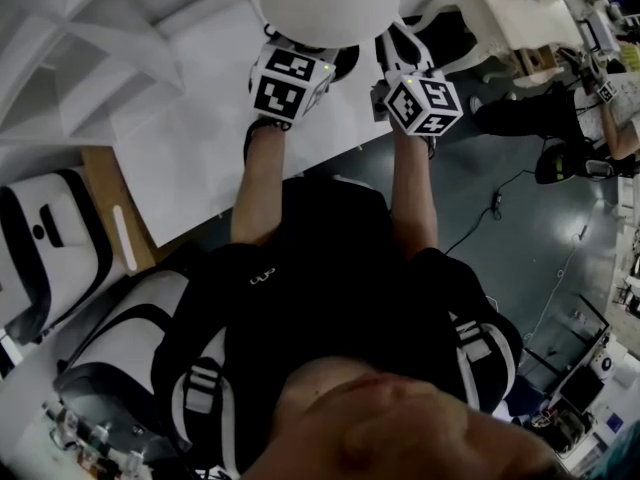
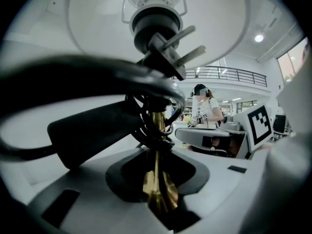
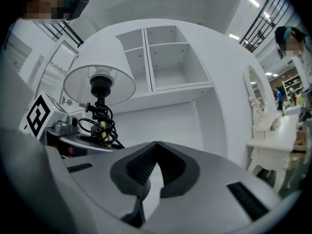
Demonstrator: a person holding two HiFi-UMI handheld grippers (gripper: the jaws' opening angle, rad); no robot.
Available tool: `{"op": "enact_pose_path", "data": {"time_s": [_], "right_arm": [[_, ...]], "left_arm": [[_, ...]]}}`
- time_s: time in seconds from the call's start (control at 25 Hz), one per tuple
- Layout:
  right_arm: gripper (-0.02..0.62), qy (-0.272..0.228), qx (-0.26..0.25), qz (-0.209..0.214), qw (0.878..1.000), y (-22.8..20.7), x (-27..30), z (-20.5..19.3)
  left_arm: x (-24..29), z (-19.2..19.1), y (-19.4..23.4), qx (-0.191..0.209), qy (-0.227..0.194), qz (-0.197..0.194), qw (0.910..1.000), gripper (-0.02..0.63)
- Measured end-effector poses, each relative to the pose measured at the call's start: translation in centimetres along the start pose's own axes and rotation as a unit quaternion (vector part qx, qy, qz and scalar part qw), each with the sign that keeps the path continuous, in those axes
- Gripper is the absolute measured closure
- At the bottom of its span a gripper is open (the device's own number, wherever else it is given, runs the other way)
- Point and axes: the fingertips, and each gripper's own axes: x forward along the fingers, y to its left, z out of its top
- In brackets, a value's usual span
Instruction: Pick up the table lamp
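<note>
Two tools at lamp (image 3: pixel 100 101), near tabletop (image 1: pixel 200 158) edge. Left tool (image 2: pixel 158 160) pinching brass stem (image 2: pixel 157 123) under coiled cord (image 2: pixel 146 79). Right tool (image 3: pixel 155 147) just right of lamp, jaws together, empty. Grasp step looks done; next move calls for straight lift, shade (image 1: pixel 320 3) kept upright.

The head view is dim and low in contrast; the dark floor (image 1: pixel 530 228) has a faint sheen, and the white lampshade (image 1: pixel 320 3) is almost washed out. In the left gripper view a ceiling light (image 2: pixel 259 38) shines from the upper right. The black cord (image 2: pixel 87 77) and brass stem (image 2: pixel 157 145) of the table lamp (image 3: pixel 100 101) are very near and out of focus. Both gripper views bend strongly towards their dark, rounded corners.
</note>
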Motion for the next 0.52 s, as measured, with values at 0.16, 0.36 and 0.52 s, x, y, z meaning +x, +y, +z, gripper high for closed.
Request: {"op": "enact_pose_path", "data": {"time_s": [0.16,0.36,0.52], "right_arm": [[0.577,0.005,-0.002,0.001,1.000,0.0,0.0,-0.3],[0.577,0.012,-0.003,0.005,1.000,0.6,0.4,-0.9],[0.577,0.017,-0.006,0.006,1.000,0.7,0.4,-1.3]], "left_arm": [[-0.1,-0.5,0.3,-0.006,0.005,0.006,0.9999,0.495],[-0.3,-1.5,0.6,-0.011,0.015,0.005,0.9998,0.495],[-0.3,-1.9,0.5,-0.012,0.019,0.001,0.9997,0.495]]}}
